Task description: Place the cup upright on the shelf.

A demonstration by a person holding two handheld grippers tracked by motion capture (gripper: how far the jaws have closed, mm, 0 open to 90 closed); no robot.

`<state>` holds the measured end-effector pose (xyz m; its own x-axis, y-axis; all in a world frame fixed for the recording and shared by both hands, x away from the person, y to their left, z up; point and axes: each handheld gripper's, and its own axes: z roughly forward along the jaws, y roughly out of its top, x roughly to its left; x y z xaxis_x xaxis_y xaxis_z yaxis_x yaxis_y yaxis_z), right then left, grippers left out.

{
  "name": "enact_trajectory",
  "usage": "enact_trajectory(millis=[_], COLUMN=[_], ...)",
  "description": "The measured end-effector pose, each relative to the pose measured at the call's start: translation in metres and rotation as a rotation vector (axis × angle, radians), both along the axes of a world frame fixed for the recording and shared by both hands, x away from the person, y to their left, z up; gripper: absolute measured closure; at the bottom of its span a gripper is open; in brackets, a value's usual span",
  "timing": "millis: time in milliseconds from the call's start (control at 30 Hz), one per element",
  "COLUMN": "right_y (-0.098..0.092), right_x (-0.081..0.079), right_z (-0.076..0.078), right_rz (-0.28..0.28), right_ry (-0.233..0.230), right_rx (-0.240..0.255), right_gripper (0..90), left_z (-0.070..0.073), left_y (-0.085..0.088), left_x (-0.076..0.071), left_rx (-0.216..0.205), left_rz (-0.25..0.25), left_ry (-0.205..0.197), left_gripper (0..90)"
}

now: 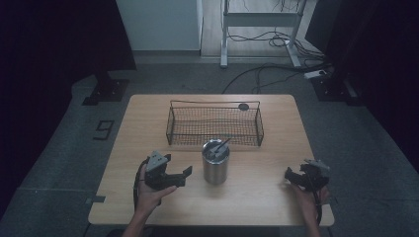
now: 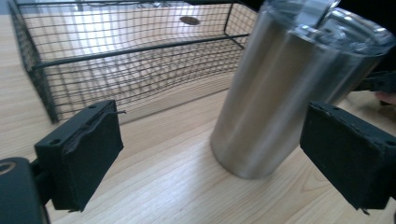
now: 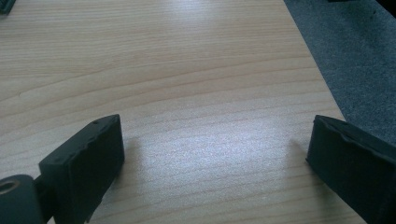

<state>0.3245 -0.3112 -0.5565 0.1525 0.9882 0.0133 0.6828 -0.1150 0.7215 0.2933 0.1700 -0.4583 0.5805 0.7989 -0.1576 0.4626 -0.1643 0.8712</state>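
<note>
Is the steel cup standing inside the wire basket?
No, the steel cup stands on the table, in front of the wire basket.

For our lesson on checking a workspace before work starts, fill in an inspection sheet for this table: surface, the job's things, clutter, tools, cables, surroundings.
Surface: light wooden table, bare apart from the items below.
Job's things: steel cup with a lid, upright near the middle; wire basket just behind it, apparently empty.
Clutter: small dark round disc beyond the basket's far right corner.
Tools: left tool open, beside the cup, not touching it; right tool open over bare wood near the right edge.
Cables: a black one trails from each tool; several lie on the floor behind the table.
Surroundings: grey carpet, white metal frame, dark curtains at both sides.
</note>
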Motion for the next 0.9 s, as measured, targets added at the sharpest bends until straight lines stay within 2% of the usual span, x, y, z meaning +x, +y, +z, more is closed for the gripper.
enact_trajectory(millis=[200, 333, 600, 800, 900], right_y=[0.0, 0.0, 0.0, 0.0, 0.0], right_x=[0.0, 0.0, 0.0, 0.0, 0.0], right_z=[0.0, 0.0, 0.0, 0.0, 0.0], right_rz=[0.002, 0.002, 0.002, 0.002, 0.002], right_ry=[-0.001, -0.001, -0.001, -0.001, -0.001], right_rx=[-0.001, -0.001, -0.001, -0.001, -0.001], right_gripper=[4.0, 4.1, 4.1, 4.1, 4.1], left_z=[0.003, 0.002, 0.004, 0.003, 0.002], left_y=[-0.012, -0.022, -0.034, -0.047, -0.051], left_x=[0.0, 0.002, 0.001, 0.005, 0.006], left_rx=[-0.013, -0.007, -0.009, 0.013, 0.004], left_rz=[-0.039, -0.066, -0.092, -0.105, -0.109], left_ry=[-0.009, -0.002, -0.015, -0.007, -0.013], left_gripper=[2.6, 1.8, 1.3, 1.3, 1.5])
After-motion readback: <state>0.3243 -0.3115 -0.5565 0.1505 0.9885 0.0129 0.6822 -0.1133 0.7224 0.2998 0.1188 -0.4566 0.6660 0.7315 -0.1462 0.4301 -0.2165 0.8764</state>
